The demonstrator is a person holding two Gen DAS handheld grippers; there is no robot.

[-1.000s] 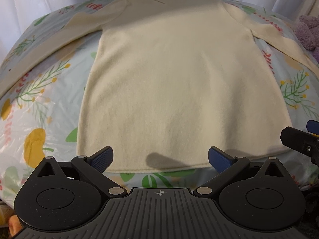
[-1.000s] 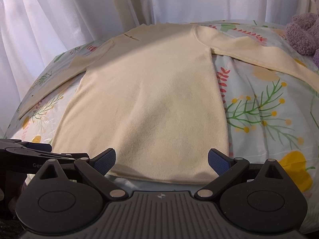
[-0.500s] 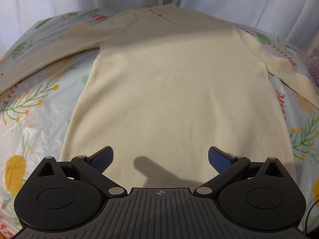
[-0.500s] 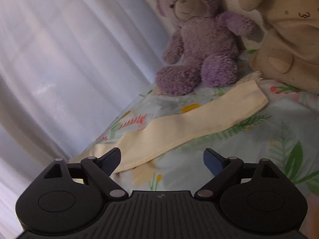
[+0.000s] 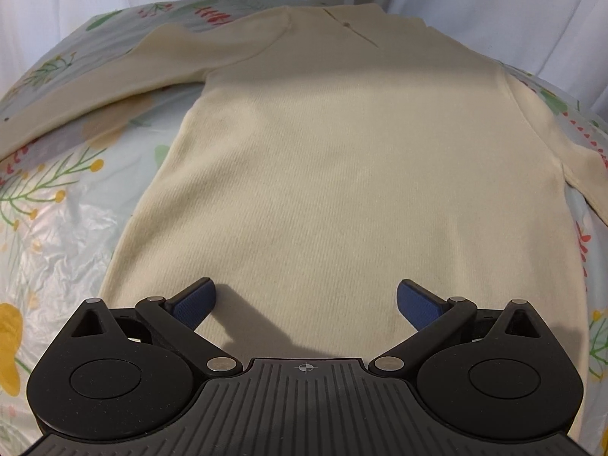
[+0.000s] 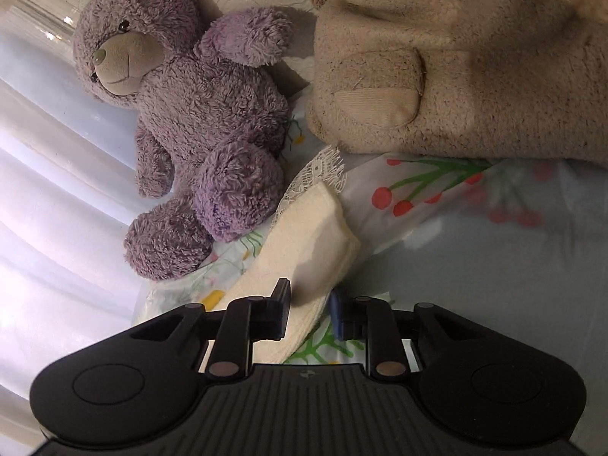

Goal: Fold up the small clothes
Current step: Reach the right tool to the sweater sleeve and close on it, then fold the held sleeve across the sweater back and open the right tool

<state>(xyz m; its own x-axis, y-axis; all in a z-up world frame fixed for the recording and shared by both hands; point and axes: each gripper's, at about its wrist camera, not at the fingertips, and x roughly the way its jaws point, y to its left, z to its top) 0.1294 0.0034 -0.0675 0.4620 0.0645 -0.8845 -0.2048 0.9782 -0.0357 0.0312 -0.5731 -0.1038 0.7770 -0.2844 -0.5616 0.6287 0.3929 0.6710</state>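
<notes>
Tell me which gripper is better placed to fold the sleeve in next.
Right. The right gripper is shut on the cream sleeve near its cuff; the left gripper hangs open over the sweater's body.

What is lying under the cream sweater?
The cream sweater lies flat on a floral bedsheet, visible around it. Whatever is beneath its body is covered.

- left gripper (image 5: 306, 298): matte black body with a ribbed centre plate carrying a small crosshair mark, two round housings, and silver rivets at the linkage pivots.
- its fingers (image 5: 193, 300) carry blue textured pads.
- right gripper (image 6: 308, 309): same black ribbed build, silver rivets, dark blue pad.
</notes>
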